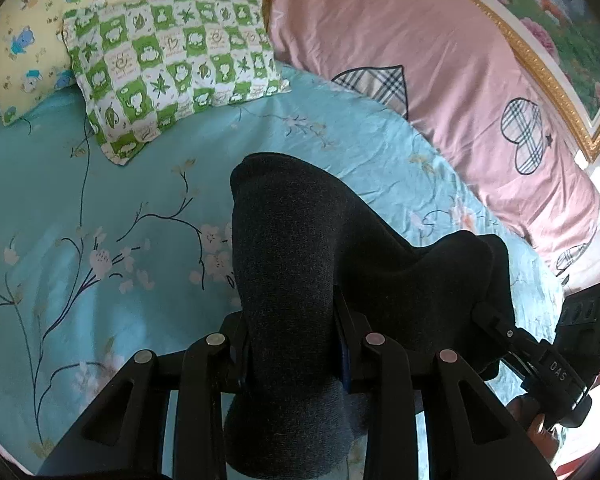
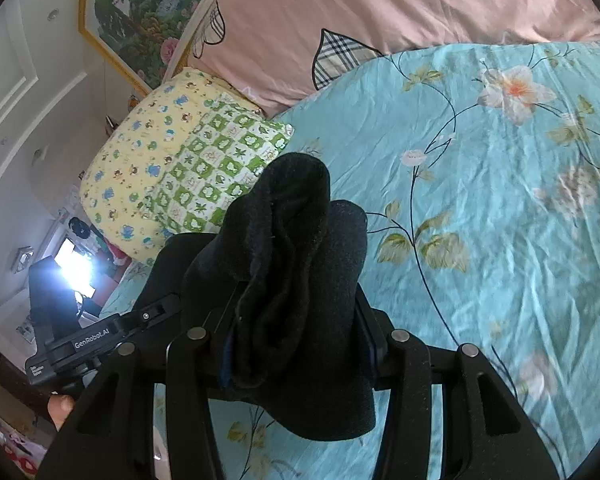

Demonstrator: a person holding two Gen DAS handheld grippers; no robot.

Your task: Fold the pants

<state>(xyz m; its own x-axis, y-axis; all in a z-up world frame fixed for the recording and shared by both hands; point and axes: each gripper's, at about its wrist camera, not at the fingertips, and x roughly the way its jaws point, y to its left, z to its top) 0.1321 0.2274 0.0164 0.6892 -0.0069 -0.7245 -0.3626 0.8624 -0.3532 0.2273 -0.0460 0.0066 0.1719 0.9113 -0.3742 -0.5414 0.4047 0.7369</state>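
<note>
The black pants [image 1: 296, 248] hang bunched between both grippers above the turquoise flowered bed sheet [image 1: 100, 200]. My left gripper [image 1: 290, 320] is shut on a thick fold of the dark cloth, which bulges up over its fingers and hides the fingertips. In the right wrist view, my right gripper [image 2: 296, 320] is likewise shut on a rumpled wad of the pants [image 2: 300, 240]. The cloth stretches from one gripper to the other. The right gripper's body [image 1: 548, 356] shows at the left view's lower right, the left gripper's body [image 2: 84, 344] at the right view's lower left.
A green-and-white checked pillow [image 1: 172, 68] lies on a yellow cartoon-print pillow [image 1: 28, 48] at the head of the bed. A pink duvet with plaid hearts [image 1: 420, 60] is piled along the far side. A gold-framed picture [image 2: 140, 12] hangs on the wall.
</note>
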